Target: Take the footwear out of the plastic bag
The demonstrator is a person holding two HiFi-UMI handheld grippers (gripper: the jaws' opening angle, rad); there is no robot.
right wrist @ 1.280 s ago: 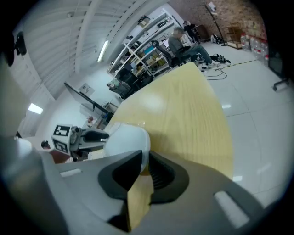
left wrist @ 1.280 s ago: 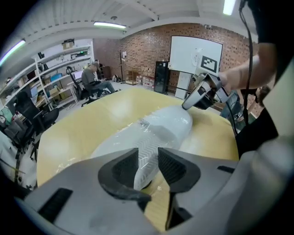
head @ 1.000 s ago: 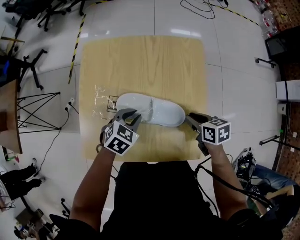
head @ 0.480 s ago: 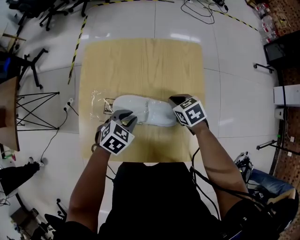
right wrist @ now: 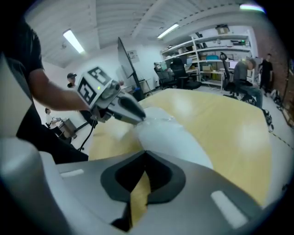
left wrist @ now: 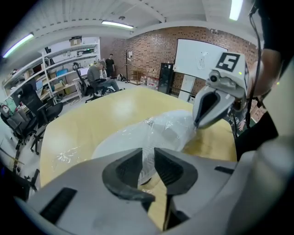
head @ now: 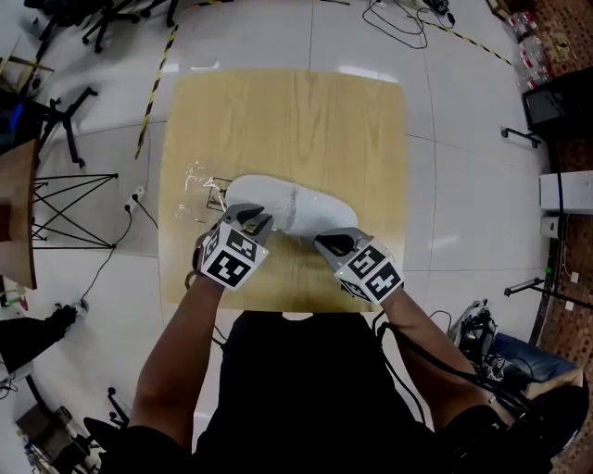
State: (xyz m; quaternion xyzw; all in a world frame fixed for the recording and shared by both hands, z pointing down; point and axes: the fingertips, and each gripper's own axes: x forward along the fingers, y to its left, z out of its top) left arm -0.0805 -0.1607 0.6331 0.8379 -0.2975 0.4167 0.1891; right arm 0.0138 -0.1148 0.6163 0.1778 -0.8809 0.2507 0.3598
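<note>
A white slipper (head: 289, 205) lies inside a clear plastic bag (head: 196, 191) in the middle of the wooden table (head: 278, 120). My left gripper (head: 255, 219) is at the slipper's near left side, its jaws closed narrowly on a fold of the bag (left wrist: 146, 151). In the right gripper view its fingertips (right wrist: 138, 116) pinch the film over the slipper (right wrist: 171, 137). My right gripper (head: 326, 243) is shut and holds nothing. It lies at the slipper's near right side, and in the left gripper view its closed tip (left wrist: 196, 124) sits against the wrapped slipper (left wrist: 156, 131).
A tripod stand (head: 69, 211) and office chairs (head: 102, 23) stand on the floor to the left of the table. Cables (head: 408, 14) lie beyond its far edge. Shelves and seated people (left wrist: 98, 75) fill the room's background. The person's body is at the near table edge (head: 296, 313).
My right gripper swung from right of the slipper's toe over to the toe, then back toward the near edge, rolling as it went. The left gripper stayed on the bag.
</note>
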